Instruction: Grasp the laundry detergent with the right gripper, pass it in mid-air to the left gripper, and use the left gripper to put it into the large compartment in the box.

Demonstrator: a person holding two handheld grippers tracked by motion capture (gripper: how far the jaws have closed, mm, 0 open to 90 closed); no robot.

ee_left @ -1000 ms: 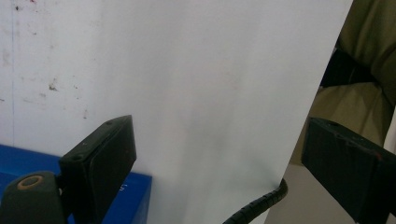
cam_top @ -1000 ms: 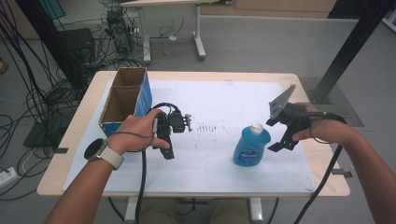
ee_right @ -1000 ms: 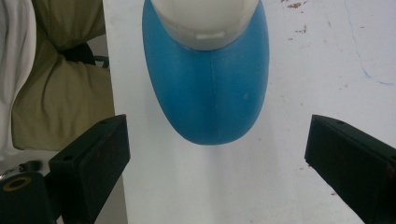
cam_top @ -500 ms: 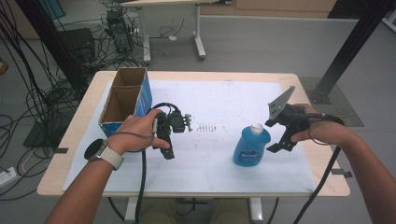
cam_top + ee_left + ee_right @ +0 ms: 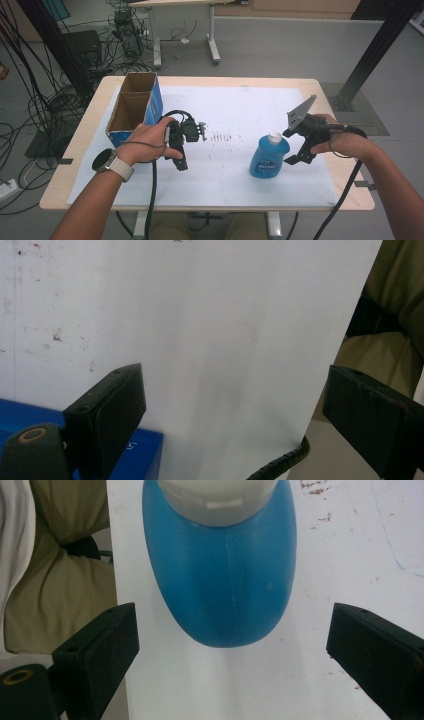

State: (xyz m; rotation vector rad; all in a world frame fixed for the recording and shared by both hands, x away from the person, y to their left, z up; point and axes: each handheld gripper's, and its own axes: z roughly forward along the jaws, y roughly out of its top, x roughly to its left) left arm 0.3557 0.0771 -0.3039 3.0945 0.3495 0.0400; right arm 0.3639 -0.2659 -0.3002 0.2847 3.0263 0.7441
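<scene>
Blue bottle [image 5: 269,157] with a white cap stood upright on the white sheet [image 5: 240,107], right of table centre, near the front edge. Right gripper [image 5: 295,150] sat just beside the bottle on its right, jaws spread wide, nothing between the pads; in the right gripper view the bottle [image 5: 225,580] lay ahead of the gap, untouched. Left gripper [image 5: 181,162] rested by the blue cardboard box [image 5: 135,107], jaws apart, empty.

A wooden table [image 5: 325,90] carries white paper [image 5: 250,105], blue bottle [image 5: 268,157], cardboard box [image 5: 131,112].
</scene>
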